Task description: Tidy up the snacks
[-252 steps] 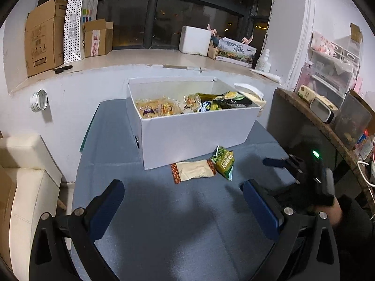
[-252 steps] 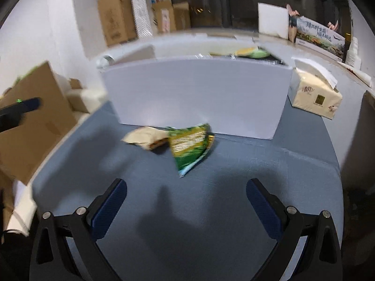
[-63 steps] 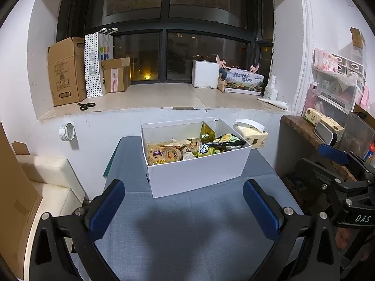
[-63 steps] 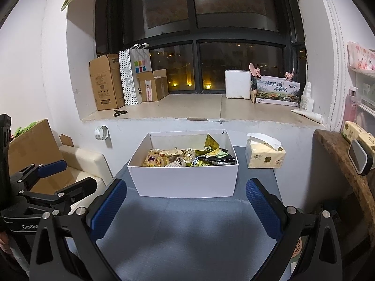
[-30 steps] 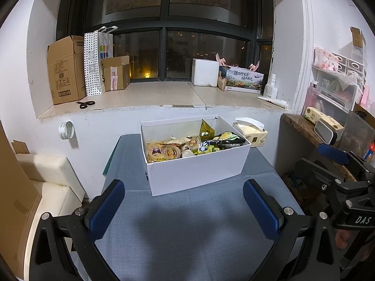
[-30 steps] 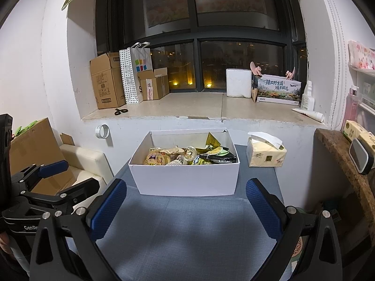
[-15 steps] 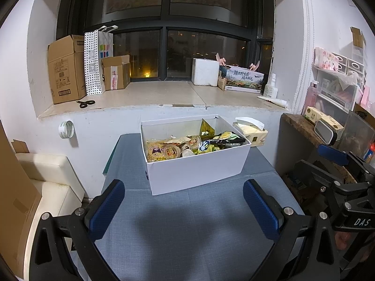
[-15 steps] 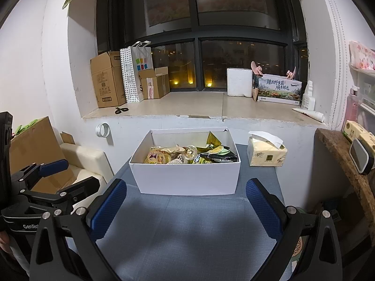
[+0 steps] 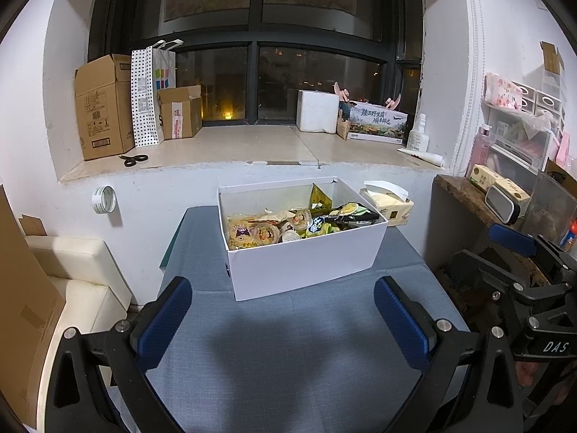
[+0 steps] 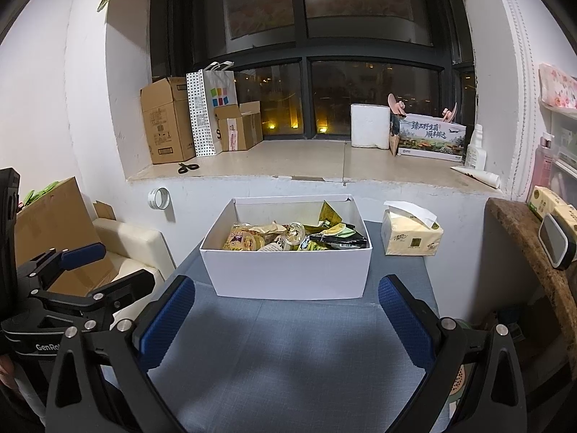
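The snacks (image 9: pixel 288 225) are held inside a white box (image 9: pixel 306 263); packets and small cups are piled together in it, with one yellow-green packet (image 9: pixel 320 198) stood upright near the back wall. The box is set on the blue-grey counter (image 9: pixel 288 353), towards its far end and below a window sill (image 9: pixel 252 148); nothing else is seen on the cloth in front of it. A tissue pack (image 9: pixel 387 204) is placed just beside the box on its right, apart from it in the right wrist view (image 10: pixel 411 238).

The left gripper (image 9: pixel 283 319) is held above the near part of the counter, well short of the box; its blue fingers (image 9: pixel 166 319) are spread wide and nothing is held between them. The right gripper (image 10: pixel 286 319) is held likewise, its fingers (image 10: pixel 405 319) wide and empty; it is also seen at the right edge of the left view (image 9: pixel 515 249), and the left gripper at the left edge of the right view (image 10: pixel 83 256).

On the sill, cardboard boxes (image 9: pixel 102 106), a dotted bag (image 9: pixel 151 97), scissors (image 9: pixel 133 158) and a white block (image 9: pixel 317 110) are ranged; a cream seat (image 9: pixel 72 281) is seen left of the counter.
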A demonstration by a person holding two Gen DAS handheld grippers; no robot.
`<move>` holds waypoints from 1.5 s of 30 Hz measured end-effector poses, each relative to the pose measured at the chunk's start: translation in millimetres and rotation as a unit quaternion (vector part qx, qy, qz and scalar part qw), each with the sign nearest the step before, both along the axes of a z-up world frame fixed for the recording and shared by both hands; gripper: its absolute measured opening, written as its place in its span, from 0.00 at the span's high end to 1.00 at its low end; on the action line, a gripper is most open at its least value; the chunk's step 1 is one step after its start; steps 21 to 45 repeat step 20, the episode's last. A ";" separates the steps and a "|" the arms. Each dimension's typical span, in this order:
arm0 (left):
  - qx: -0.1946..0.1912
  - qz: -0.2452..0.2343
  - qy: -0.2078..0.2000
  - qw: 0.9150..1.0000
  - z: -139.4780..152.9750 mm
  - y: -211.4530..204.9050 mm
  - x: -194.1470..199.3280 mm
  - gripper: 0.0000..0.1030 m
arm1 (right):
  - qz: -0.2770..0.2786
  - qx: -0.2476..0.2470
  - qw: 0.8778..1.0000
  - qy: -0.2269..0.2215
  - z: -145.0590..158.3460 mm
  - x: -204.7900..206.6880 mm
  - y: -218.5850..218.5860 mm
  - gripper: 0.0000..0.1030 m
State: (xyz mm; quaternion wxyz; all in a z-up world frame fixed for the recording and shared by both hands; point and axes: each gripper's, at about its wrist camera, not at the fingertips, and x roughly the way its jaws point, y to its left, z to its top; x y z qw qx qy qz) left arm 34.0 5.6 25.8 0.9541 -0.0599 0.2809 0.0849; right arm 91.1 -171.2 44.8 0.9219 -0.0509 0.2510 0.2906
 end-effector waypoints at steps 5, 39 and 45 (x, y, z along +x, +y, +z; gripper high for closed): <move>0.000 -0.001 0.001 1.000 0.1 0.5 -0.6 0.00 | 0.000 0.000 1.000 -0.001 0.1 -0.1 -1.6 0.00; 0.002 0.001 -0.007 1.000 2.6 0.9 -3.1 0.00 | 0.003 0.002 1.000 -0.001 -0.7 -1.1 -3.5 0.00; 0.002 0.001 -0.007 1.000 2.6 0.9 -3.1 0.00 | 0.003 0.002 1.000 -0.001 -0.7 -1.1 -3.5 0.00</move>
